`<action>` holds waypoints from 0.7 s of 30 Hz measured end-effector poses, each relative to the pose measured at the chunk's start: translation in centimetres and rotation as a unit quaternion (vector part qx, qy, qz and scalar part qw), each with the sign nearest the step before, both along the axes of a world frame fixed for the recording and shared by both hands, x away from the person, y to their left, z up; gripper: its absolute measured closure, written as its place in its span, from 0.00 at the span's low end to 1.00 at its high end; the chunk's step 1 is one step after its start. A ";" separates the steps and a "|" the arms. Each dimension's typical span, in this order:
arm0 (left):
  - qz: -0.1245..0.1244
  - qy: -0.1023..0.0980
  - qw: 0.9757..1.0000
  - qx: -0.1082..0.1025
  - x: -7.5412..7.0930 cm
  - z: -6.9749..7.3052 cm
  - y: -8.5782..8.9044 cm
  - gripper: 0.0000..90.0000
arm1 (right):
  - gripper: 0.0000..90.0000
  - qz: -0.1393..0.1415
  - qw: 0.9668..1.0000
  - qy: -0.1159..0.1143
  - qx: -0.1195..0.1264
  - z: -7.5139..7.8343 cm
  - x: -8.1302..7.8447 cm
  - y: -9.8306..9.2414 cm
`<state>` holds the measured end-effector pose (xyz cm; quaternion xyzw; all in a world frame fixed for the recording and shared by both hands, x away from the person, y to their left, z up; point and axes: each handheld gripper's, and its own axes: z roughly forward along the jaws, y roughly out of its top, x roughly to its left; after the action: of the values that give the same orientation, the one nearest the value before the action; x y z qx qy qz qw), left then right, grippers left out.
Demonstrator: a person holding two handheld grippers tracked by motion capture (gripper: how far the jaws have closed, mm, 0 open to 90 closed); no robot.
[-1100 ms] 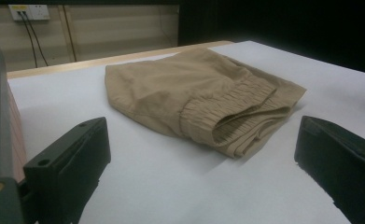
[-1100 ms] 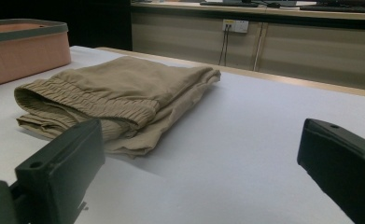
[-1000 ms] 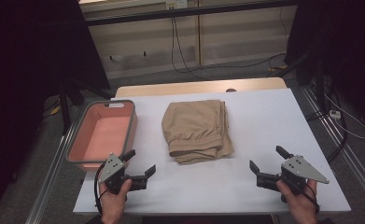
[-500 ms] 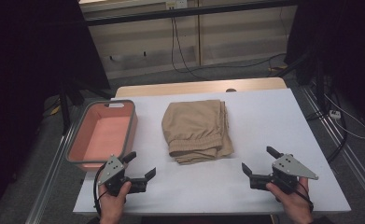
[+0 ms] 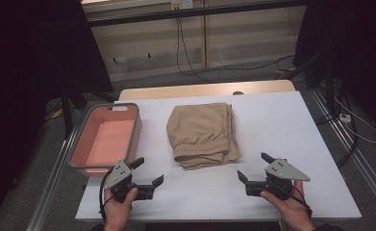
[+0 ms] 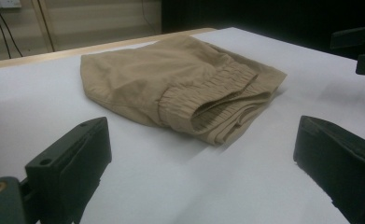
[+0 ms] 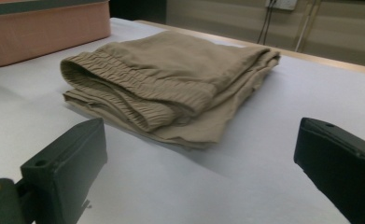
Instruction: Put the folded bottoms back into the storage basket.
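Note:
A folded tan garment (image 5: 202, 134) with an elastic waistband lies in the middle of the white table (image 5: 277, 125). My left gripper (image 5: 150, 170) is held low near the front edge, left of the garment's near corner, with its jaws wide open and nothing between them. My right gripper (image 5: 252, 165) stands open too, just right of the garment's near right corner. In the left gripper view the garment (image 6: 180, 88) lies ahead of the left gripper (image 6: 201, 140). In the right gripper view its waistband fold (image 7: 138, 93) faces the right gripper (image 7: 201, 140).
A pink bin (image 5: 106, 139) with a grey rim stands at the table's left edge, beside my left gripper; its wall (image 7: 45, 28) appears in the right gripper view. A wooden strip (image 5: 205, 90) borders the table's far side. Cables hang behind.
My right gripper has slid left and slightly forward, closer to the garment's near right corner. The left gripper has barely shifted. Both stay open.

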<state>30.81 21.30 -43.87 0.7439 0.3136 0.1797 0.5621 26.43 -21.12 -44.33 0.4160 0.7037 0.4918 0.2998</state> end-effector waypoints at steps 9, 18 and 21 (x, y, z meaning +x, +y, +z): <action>0.000 0.001 1.000 0.007 0.2 0.0 -0.1 0.05 | 0.03 0.059 0.998 0.030 0.007 0.2 0.9 2.9; -0.012 0.011 1.000 0.016 0.5 -0.3 -0.5 0.05 | 0.03 0.109 0.992 0.063 0.009 1.0 2.2 4.1; -0.016 0.013 1.000 0.017 0.5 -0.3 -0.6 0.05 | 0.02 0.131 0.989 0.068 -0.009 1.1 3.3 4.7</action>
<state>31.31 20.68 -44.16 0.7603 0.3060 0.1668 0.5481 29.72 -16.40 -43.24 0.3497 0.7751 0.4914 0.1880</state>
